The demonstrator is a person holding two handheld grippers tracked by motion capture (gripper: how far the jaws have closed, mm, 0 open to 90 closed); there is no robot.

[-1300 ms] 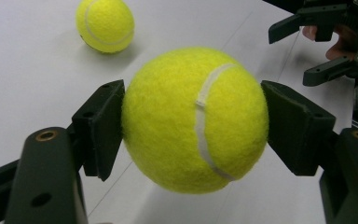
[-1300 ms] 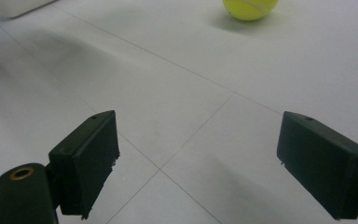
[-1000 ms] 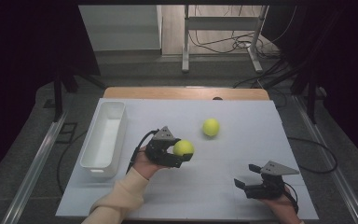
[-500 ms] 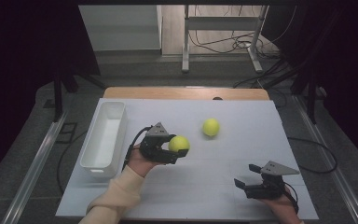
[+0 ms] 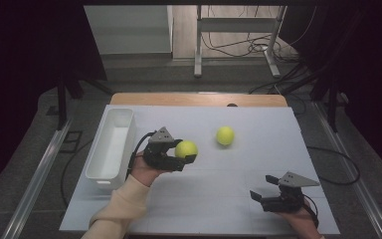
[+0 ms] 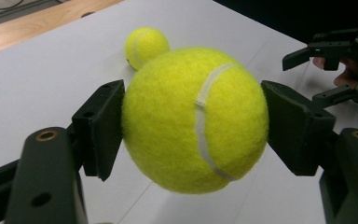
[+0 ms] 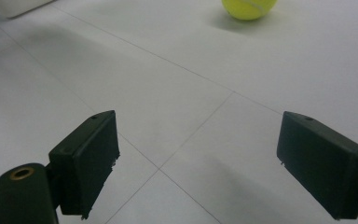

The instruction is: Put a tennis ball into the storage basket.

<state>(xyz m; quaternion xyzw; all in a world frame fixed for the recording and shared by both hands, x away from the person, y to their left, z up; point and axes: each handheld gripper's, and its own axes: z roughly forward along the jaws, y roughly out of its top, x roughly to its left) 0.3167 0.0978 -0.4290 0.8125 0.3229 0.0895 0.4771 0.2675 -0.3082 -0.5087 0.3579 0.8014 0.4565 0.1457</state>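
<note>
Between the two black fingers (image 6: 102, 128) of the left gripper (image 5: 185, 155) sits a yellow tennis ball (image 6: 195, 119), pinched at its widest girth, one pad pressing each side. Its white seam faces the left gripper view's camera. Ball is clear of the worktop (image 5: 238, 199); bare white surface shows underneath it.

Second tennis ball (image 5: 225, 135) lies loose on the worktop, beyond and to the right of the held one, well apart from both grippers. It shows at the top of the right gripper view too.

Right gripper (image 5: 259, 198) is low over the near right part of the worktop, fingers (image 7: 86, 158) spread wide, nothing but white surface between them.

White rectangular bin (image 5: 99, 167) stands along the left side of the worktop, long axis running away from the person. Interior looks empty. The left hand (image 5: 146, 168) is just beside its right wall.

Worktop is white with faint seam lines; a strip of wood edge (image 5: 194, 99) shows at the far side. Open surface lies between the two grippers and around the loose ball. Dark floor with cables beyond.
</note>
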